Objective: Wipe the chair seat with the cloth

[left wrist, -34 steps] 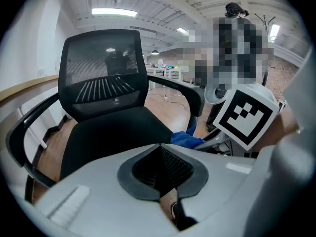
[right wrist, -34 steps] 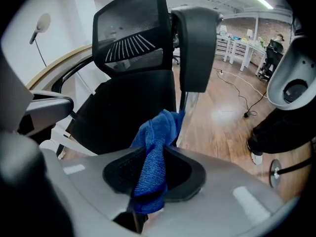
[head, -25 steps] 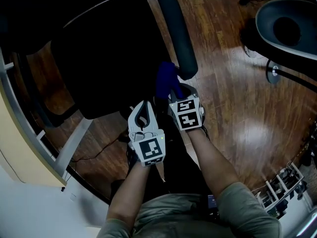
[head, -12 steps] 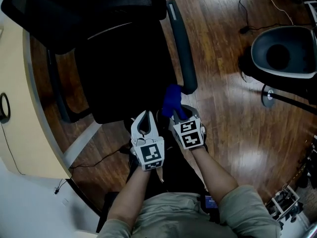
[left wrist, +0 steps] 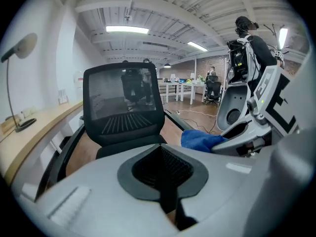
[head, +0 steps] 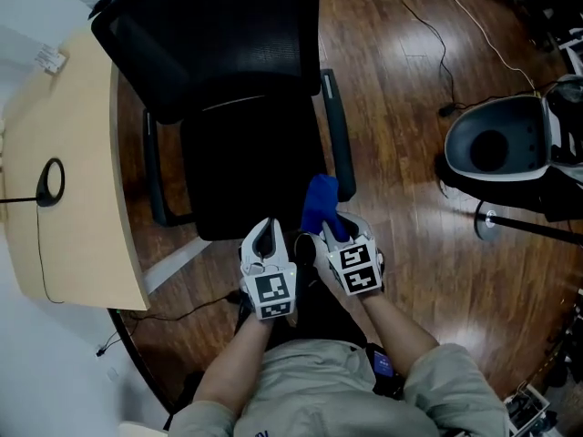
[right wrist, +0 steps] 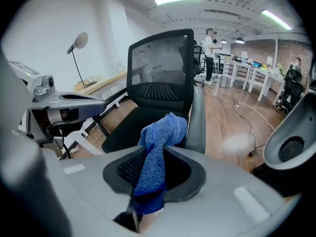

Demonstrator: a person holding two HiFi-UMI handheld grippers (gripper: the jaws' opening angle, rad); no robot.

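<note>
A black office chair stands ahead of me, its seat (head: pixel 241 176) dark and bare, its mesh back (left wrist: pixel 122 100) upright behind it. My right gripper (head: pixel 326 223) hovers over the seat's front right corner by the armrest (head: pixel 338 135), shut on a blue cloth (right wrist: pixel 157 154) that bunches out past the jaws. The cloth (head: pixel 319 203) hangs above the seat, apart from it. My left gripper (head: pixel 265 235) is beside the right one at the seat's front edge, its jaws shut with nothing between them. The cloth (left wrist: pixel 200 140) shows at the right of the left gripper view.
A light wooden desk (head: pixel 68 171) with a lamp base (head: pixel 50 182) runs along the chair's left side. A white and black shell chair (head: pixel 501 148) stands to the right on the wooden floor (head: pixel 410 208), with a cable (head: pixel 455 35) trailing behind it.
Both grippers have risen, and the right one still carries the cloth. The head view now looks from higher, taking in the whole chair and the desk.
</note>
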